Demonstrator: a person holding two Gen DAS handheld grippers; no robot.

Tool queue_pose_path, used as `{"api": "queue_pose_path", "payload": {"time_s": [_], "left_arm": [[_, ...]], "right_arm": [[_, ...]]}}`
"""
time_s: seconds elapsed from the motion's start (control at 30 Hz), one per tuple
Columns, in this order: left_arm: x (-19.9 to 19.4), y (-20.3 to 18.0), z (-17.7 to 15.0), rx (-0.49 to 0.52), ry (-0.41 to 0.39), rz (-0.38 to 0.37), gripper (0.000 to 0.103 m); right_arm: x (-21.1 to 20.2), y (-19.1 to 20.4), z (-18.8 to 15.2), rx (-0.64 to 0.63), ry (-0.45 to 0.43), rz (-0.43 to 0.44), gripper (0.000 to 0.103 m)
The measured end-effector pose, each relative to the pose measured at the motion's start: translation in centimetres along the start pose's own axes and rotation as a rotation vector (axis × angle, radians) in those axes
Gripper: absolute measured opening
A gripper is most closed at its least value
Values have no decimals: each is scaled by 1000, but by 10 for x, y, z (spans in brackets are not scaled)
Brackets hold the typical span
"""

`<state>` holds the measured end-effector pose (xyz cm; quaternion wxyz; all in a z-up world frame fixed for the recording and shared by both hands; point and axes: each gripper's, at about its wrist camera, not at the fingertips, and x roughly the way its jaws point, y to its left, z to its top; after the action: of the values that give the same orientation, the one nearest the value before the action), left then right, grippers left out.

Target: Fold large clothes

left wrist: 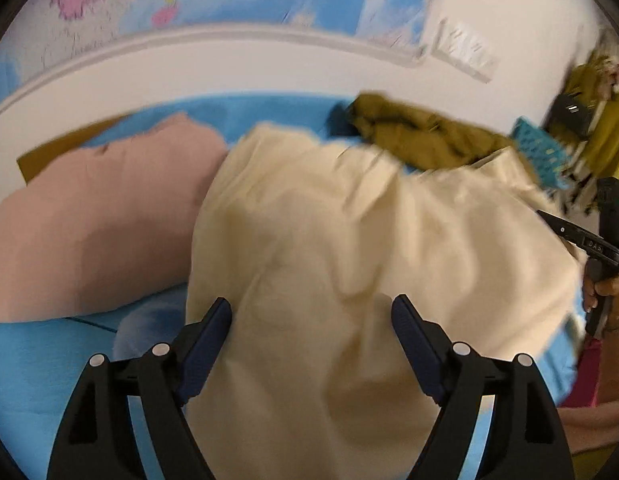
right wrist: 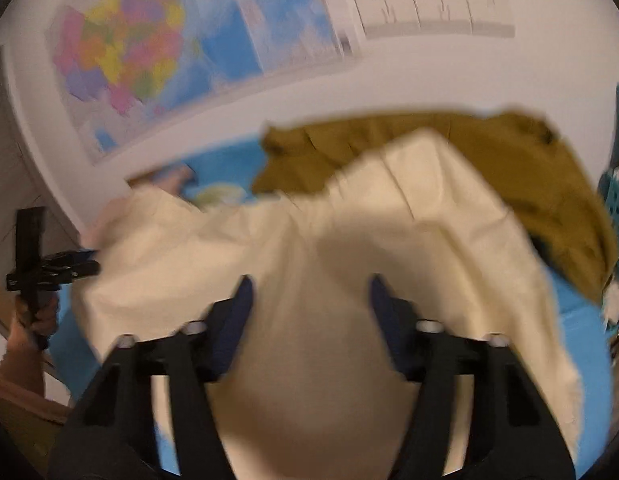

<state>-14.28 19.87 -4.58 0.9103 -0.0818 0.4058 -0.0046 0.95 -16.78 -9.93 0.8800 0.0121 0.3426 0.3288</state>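
Blue-covered work surface (left wrist: 37, 364) against a white wall with colourful maps (right wrist: 121, 60) pinned up. Cream garment (left wrist: 349, 248) lies spread and rumpled over the middle of the blue surface, filling most of both wrist views. Left gripper (left wrist: 311, 344) hangs just over its near part, jaws wide apart, cream cloth showing in the gap but neither pad pressing on it, nothing held. Right gripper (right wrist: 311, 312) likewise over the cream garment, jaws apart, pads not clamped on the cloth; view blurred. Pink garment (left wrist: 93, 220) lies on the cream one's left, touching or slightly under its edge. Mustard-olive garment (left wrist: 421, 136) bunched behind the cream one, at the wall side, partly covered by it. Teal perforated basket (left wrist: 537, 148) at far right. A hand (left wrist: 607, 296) grips the right gripper's handle at the left view's right edge.
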Motion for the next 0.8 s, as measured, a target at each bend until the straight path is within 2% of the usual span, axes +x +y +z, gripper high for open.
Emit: {"api": "queue_pose_path", "payload": {"time_s": [0.07, 0.17, 0.23, 0.3, 0.37, 0.43, 0.57, 0.63, 0.7, 0.8], "left_arm": [[16, 10, 1, -33, 33, 22, 79], [21, 19, 6, -81, 46, 3, 78], [10, 17, 8, -75, 19, 12, 75], [-11, 11, 10, -66, -44, -42, 75], [-22, -1, 12, -30, -87, -78, 75], [-24, -14, 16, 7, -92, -105, 75], [-4, -41, 20, 78, -51, -143, 75], [16, -49, 22, 95, 0, -143, 75], [31, -50, 22, 89, 39, -124, 75], [36, -49, 23, 76, 29, -120, 75]], "right_arm": [[14, -16, -2, 58, 17, 9, 37], [5, -17, -2, 82, 5, 0, 39], [-12, -12, 0, 80, -33, -7, 44], [-27, -2, 5, 63, -84, 21, 45], [-38, 13, 11, 33, -128, 76, 55], [-32, 29, 18, -6, -129, 104, 55], [5, 60, 25, -80, -63, 135, 54], [35, 63, 22, -95, 8, 96, 53], [60, 54, 17, -50, 77, 88, 52], [60, 45, 14, -17, 72, 112, 51]]}}
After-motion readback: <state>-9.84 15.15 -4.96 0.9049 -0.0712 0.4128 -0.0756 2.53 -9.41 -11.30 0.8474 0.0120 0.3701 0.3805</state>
